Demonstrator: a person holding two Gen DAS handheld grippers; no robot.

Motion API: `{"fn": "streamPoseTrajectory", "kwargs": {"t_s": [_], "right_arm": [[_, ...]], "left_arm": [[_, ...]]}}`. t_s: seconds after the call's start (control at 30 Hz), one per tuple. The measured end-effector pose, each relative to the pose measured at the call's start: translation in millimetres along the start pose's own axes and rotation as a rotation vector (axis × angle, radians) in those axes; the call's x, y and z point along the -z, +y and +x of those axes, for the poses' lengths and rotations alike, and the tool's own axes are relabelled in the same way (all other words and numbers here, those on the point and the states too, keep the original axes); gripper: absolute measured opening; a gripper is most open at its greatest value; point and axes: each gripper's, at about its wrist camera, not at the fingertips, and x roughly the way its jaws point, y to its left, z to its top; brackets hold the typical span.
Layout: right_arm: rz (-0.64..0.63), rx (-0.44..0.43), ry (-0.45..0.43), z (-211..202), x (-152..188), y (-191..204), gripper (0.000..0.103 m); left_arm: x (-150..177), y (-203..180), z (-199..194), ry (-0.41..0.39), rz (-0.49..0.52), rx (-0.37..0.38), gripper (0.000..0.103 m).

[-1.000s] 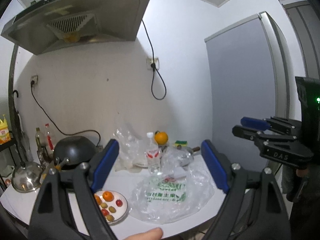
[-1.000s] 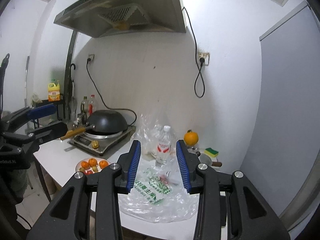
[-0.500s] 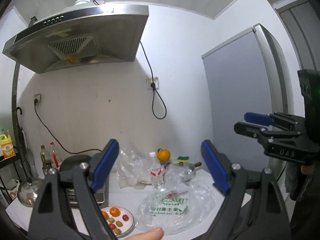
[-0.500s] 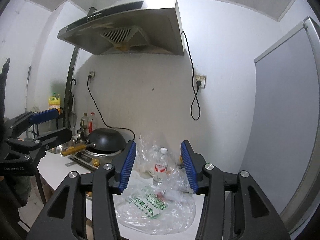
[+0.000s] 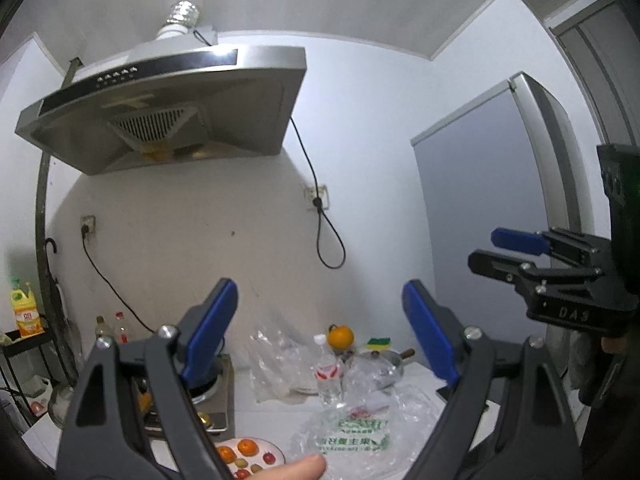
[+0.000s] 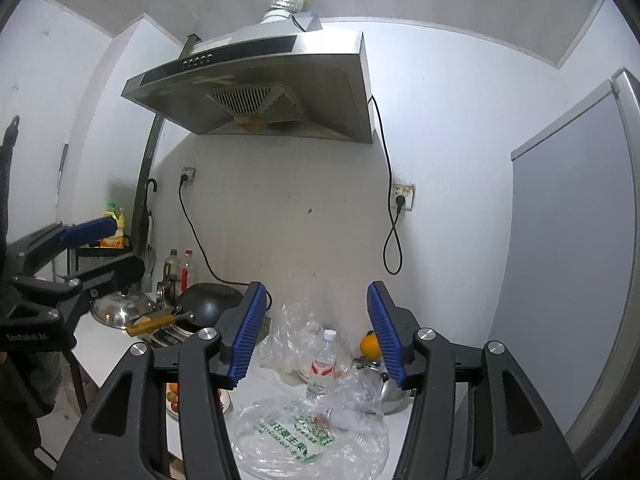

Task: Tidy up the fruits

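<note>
A white plate (image 5: 276,450) with small oranges and red and green fruits sits at the counter's front left; it also shows partly behind a finger in the right wrist view (image 6: 172,394). A single orange (image 5: 341,336) sits on a pot lid at the back; it also shows in the right wrist view (image 6: 370,345). A clear plastic bag with green print (image 5: 356,438) lies in front; it also shows in the right wrist view (image 6: 304,436). My left gripper (image 5: 320,340) is open and empty, high above the counter. My right gripper (image 6: 316,336) is open and empty, also held high.
A water bottle (image 6: 322,368) stands behind the bag. A black wok (image 6: 208,306) sits on an induction cooker, with a steel lid (image 6: 120,310) and sauce bottles (image 6: 180,270) at the left. A range hood (image 6: 260,96) hangs above. A grey fridge (image 5: 488,216) stands right.
Both grippers have risen and tilted upward, so the counter sank low in both views. The right gripper's jaws have opened wider. The left gripper stays open.
</note>
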Motion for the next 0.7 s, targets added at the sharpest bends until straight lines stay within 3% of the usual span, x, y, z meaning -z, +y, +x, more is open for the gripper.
{"fn": "streamPoseTrajectory", "kwargs": {"t_s": [0.13,0.4,0.7], "right_arm": [[-0.004,0.007,-0.006,1.9,-5.7,-1.1,0.057],[0.012,0.018,0.008,7.6,-2.2,-2.1,0.064],[0.024,0.013,0.034,15.7,6.4,-1.3,0.065]], "left_arm": [[-2.7,6.6,-3.0,0.006,-0.028,-0.041,0.086],[5.6,9.6,6.7,0.045,-0.037,-0.053,0.086],[14.7,14.0,13.3,0.075,-0.054,-0.075,0.086]]}}
